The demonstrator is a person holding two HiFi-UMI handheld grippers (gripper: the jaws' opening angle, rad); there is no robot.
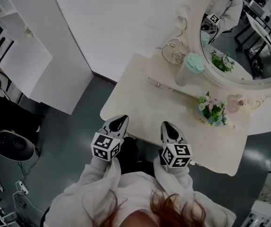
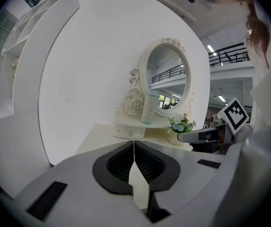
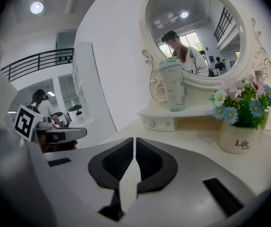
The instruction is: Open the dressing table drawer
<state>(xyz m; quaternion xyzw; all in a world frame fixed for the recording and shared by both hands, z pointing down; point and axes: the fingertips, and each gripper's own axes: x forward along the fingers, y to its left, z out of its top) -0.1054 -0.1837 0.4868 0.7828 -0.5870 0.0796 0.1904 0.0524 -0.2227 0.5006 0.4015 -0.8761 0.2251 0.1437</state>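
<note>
Cream dressing table worktop, person standing at its front edge. Person's left hand-held gripper and right hand-held gripper side by side over near edge, jaws of each pressed together, nothing between. Well ahead of both, small drawer with two knobs, front flush, under shelf at foot of oval mirror, at back of worktop. On shelf, mint tumbler; beside it on worktop, flower pot.
</note>
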